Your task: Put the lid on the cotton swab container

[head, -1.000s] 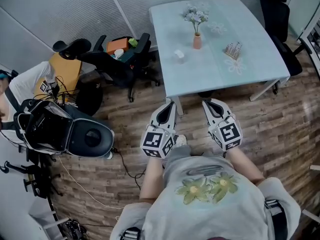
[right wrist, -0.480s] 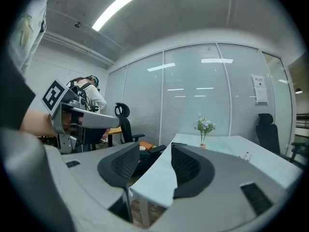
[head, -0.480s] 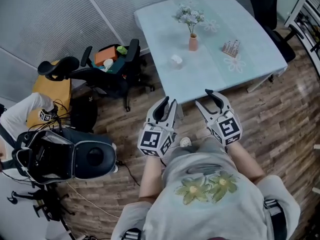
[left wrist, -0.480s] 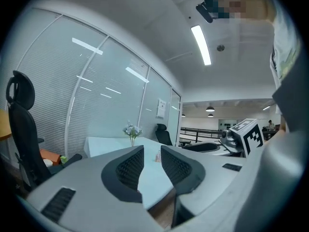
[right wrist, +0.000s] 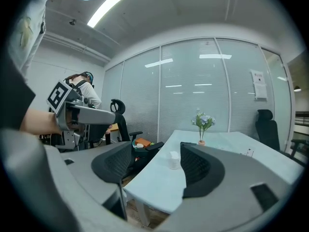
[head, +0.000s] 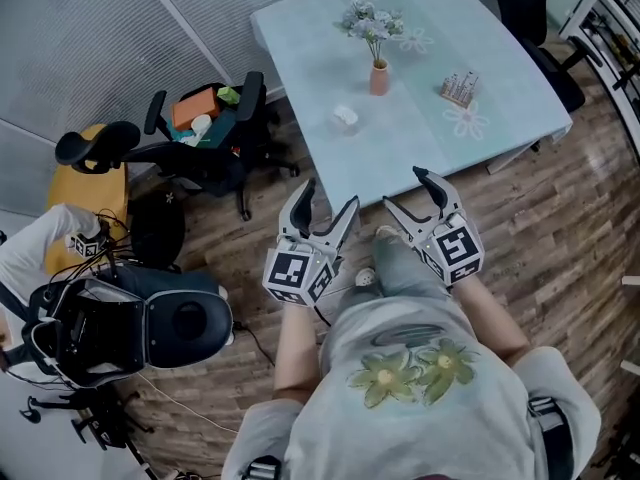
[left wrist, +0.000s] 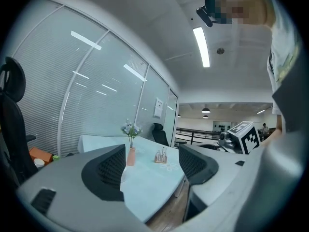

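Note:
A small white container (head: 345, 117) stands on the pale blue table (head: 500, 48), left of a pink vase with flowers (head: 378, 76). It also shows as a white cylinder (right wrist: 174, 160) between the jaws of the right gripper view, far off. I cannot pick out a lid. My left gripper (head: 322, 206) and right gripper (head: 412, 196) hover over the wood floor just short of the table's near edge. Both have just been opening and stand open with nothing between their jaws. The left gripper view shows the left gripper (left wrist: 152, 166) facing the vase (left wrist: 131, 156) and a small rack (left wrist: 161, 157).
A small rack of upright items (head: 458, 88) sits on the table's right part. A black office chair holding clutter (head: 215, 133) stands to the left, another chair (head: 530, 8) at the far right corner. A black bag and gear (head: 110, 313) lie on the floor, with a person's sleeve (head: 30, 253) beside them.
Both grippers went from shut to wide open and moved forward to the table's near edge. The table and chairs shifted in the head view as the head moved.

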